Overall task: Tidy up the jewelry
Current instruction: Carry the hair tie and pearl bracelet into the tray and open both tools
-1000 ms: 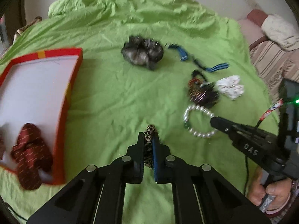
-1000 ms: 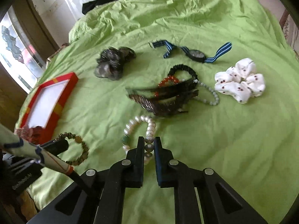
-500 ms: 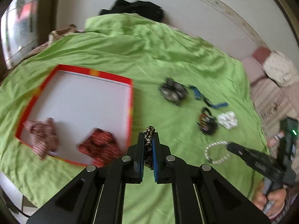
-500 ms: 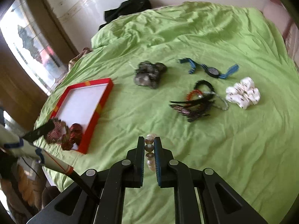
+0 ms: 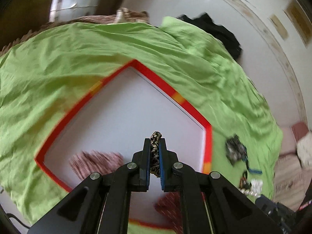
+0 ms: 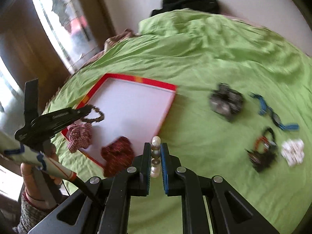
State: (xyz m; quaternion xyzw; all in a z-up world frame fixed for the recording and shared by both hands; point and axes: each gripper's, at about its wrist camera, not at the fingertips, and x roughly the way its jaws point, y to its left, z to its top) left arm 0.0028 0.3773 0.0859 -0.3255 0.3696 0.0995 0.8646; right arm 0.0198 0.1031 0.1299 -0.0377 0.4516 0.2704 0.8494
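A red-rimmed white tray (image 5: 187, 102) lies on the green bedspread; it also shows in the right wrist view (image 6: 154, 82). My left gripper (image 5: 155, 144) is shut on a brown beaded bracelet (image 5: 155, 152) and holds it over the tray; from the right wrist view the bracelet (image 6: 95, 116) hangs over the tray's left side. My right gripper (image 6: 156, 150) is shut on a pearl bracelet (image 6: 156, 157) above the bedspread, just right of the tray's near corner. A pink scrunchie (image 6: 80, 136) and a dark red scrunchie (image 6: 117, 154) lie in the tray.
On the bedspread to the right lie a grey scrunchie (image 6: 226, 101), a blue-strapped watch (image 6: 273, 115), a dark pile of bracelets and clips (image 6: 261, 154) and a white scrunchie (image 6: 293, 152). A window and wooden frame stand at the left. Black clothing (image 6: 187, 1) lies beyond the bed.
Both grippers have lifted their bracelets off the bedspread and swung left. The left one now hangs over the tray; the right one has come up beside the tray's near corner.
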